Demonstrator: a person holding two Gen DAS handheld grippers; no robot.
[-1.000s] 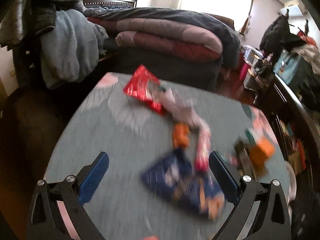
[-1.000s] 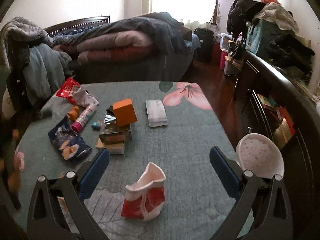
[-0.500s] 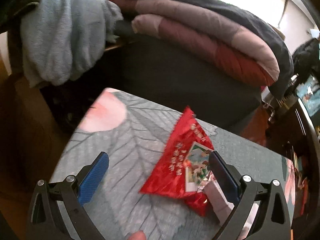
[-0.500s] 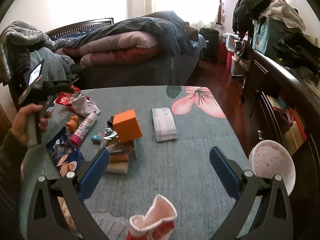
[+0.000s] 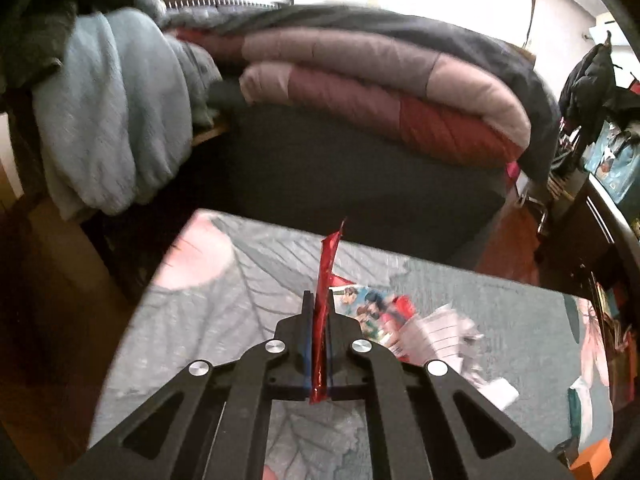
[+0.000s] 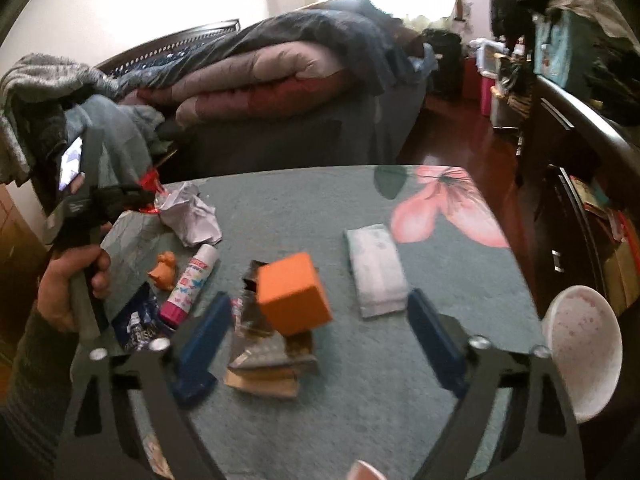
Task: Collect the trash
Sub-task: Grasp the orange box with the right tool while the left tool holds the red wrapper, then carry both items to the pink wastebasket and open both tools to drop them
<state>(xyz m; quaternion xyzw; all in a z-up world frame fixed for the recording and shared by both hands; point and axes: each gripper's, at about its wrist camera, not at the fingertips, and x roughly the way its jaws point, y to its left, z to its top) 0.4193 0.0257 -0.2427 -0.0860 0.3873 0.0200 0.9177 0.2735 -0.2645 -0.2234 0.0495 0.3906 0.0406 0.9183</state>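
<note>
Your left tongs (image 5: pixel 317 312) are clenched on a red snack wrapper (image 5: pixel 326 272), pinching it edge-on so a crumpled strip sticks up past the tips at the far left corner of the tabletop (image 5: pixel 224 280). Just right of it lies a crumpled white paper (image 5: pixel 436 332). From the right wrist view, your left hand (image 6: pixel 68 284) grips the handle at the left edge. Moving right along the tabletop: a blue snack bag (image 6: pixel 138 326), a small orange scrap (image 6: pixel 164 270), a pink-capped glue stick (image 6: pixel 192 276), an orange box (image 6: pixel 294 294) atop a stack of flat packets, then a white tissue pack (image 6: pixel 376 270). Your right tongs (image 6: pixel 320 320) stand released around the orange box without touching it, their jaws having just been closing. A white bowl (image 6: pixel 584 348) sits beyond the right edge.
</note>
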